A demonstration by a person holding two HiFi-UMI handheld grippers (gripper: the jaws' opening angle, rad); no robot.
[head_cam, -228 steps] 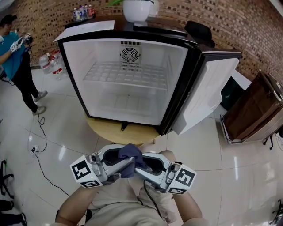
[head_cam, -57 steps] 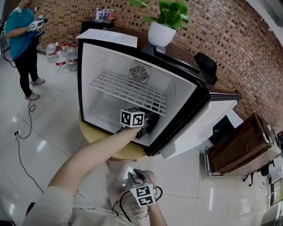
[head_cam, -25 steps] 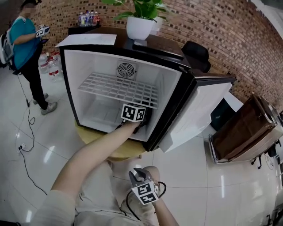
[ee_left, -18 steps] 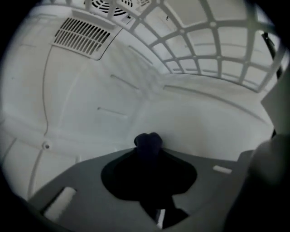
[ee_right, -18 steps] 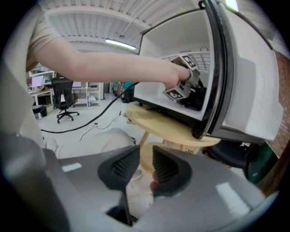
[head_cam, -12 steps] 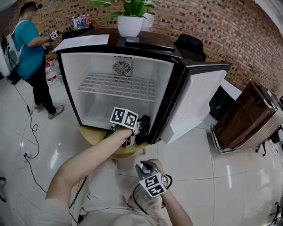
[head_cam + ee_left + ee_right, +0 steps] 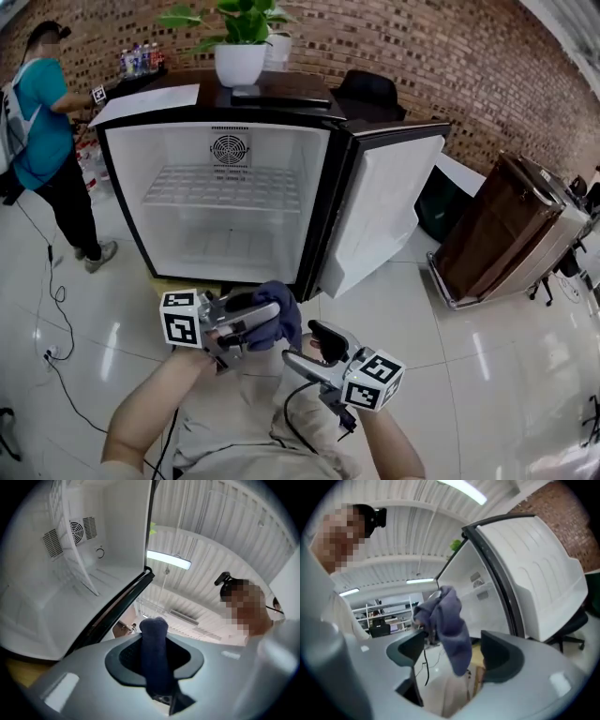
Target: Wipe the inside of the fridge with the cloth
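While the cloth (image 7: 279, 315) is out of the fridge (image 7: 129, 197), head view shows it pinched in the L gripper (image 7: 246, 326), w/ the R gripper (image 7: 305, 347) just beside. Around: open door (image 7: 380, 211), plant pot (image 7: 237, 62) on top, person (image 7: 42, 131) at left, wooden cabinet (image 7: 497, 230) at right. Nothing blocks the opening.

L gripper view: jaws have just eased wider but clamp the cloth (image 7: 154, 653). Any looser and it could slip out.

R gripper view: jaws have just sprung wide. Cloth (image 7: 447, 625) hangs between the pads, untouched. An off-centre close could miss it, and trailing fabric may snag the wire shelf (image 7: 220, 186).
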